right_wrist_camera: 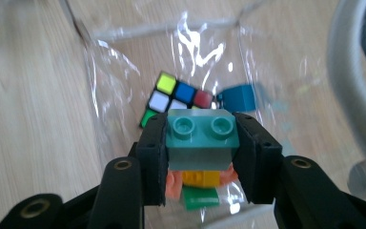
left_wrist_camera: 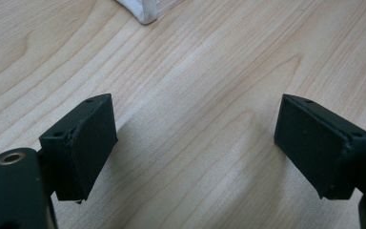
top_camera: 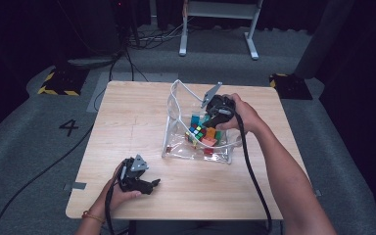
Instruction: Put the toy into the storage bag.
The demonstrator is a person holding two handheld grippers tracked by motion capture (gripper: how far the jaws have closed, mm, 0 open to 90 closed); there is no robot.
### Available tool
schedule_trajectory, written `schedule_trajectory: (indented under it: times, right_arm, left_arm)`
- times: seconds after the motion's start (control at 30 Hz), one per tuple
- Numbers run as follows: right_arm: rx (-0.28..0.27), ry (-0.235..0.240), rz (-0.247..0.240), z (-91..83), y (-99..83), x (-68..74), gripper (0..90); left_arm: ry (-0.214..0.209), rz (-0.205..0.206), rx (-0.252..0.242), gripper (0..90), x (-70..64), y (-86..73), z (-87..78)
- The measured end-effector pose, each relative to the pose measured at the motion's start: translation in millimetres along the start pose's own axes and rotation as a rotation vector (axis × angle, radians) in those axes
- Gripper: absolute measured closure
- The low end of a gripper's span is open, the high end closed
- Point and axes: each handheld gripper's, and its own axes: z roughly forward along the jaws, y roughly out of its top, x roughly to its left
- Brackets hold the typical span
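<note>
While the right gripper (right_wrist_camera: 201, 157) clamps a teal two-stud building brick (right_wrist_camera: 202, 138) between its jaws, it hangs over the open mouth of the clear plastic bag (top_camera: 176, 105) — likely so the brick can pass straight through the opening. Below lie a puzzle cube (right_wrist_camera: 177, 98) and more bricks. The left gripper (left_wrist_camera: 195, 148) rests released on the wooden table (top_camera: 127, 122), just beside the bag's near corner — probably waiting to steady it.

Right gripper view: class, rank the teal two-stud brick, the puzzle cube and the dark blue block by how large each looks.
1. Teal two-stud brick, nearest the camera, so unsure.
2. Puzzle cube, partly hidden.
3. Dark blue block.
</note>
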Motion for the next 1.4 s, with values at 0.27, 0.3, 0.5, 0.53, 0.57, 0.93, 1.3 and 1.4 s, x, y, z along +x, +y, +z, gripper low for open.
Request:
schedule_trajectory:
  times: [0.27, 0.3, 0.5, 0.53, 0.57, 0.93, 1.3, 1.4]
  right_arm:
    - [0.075, 0.009, 0.006, 0.8, -13.2, -4.0, 59.0]
    - [0.08, 0.01, 0.007, 1.0, -14.4, -3.8, 59.0]
    - [0.099, 0.012, 0.016, -2.8, -22.7, -5.3, 59.0]
    - [0.109, 0.012, 0.029, -4.0, -24.4, -5.6, 59.0]
    - [0.112, 0.008, 0.03, -4.9, -25.9, -6.0, 59.0]
    - [0.073, 0.005, 0.056, -18.0, -46.9, -9.8, 59.0]
    - [0.041, -0.01, 0.078, -24.4, -57.7, -14.1, 58.9]
    - [0.008, -0.036, 0.095, -27.3, -59.4, -14.0, 56.7]
  left_arm:
    - [0.0, 0.0, 0.0, 14.4, 0.0, 0.0, 0.0]
    - [0.0, 0.001, 0.0, 14.4, 0.0, 0.0, 0.0]
    - [-0.002, 0.0, 0.001, 14.4, 0.1, 0.1, -0.1]
    - [-0.001, 0.0, 0.0, 14.4, 0.0, 0.0, 0.0]
    - [0.0, 0.0, 0.001, 14.4, 0.0, 0.0, -0.1]
    - [0.001, 0.001, 0.0, 14.4, 0.1, 0.1, -0.1]
    - [0.0, -0.001, 0.003, 14.4, -0.1, 0.0, -0.2]
    - [-0.002, -0.002, 0.001, 14.4, -0.2, -0.1, -0.1]
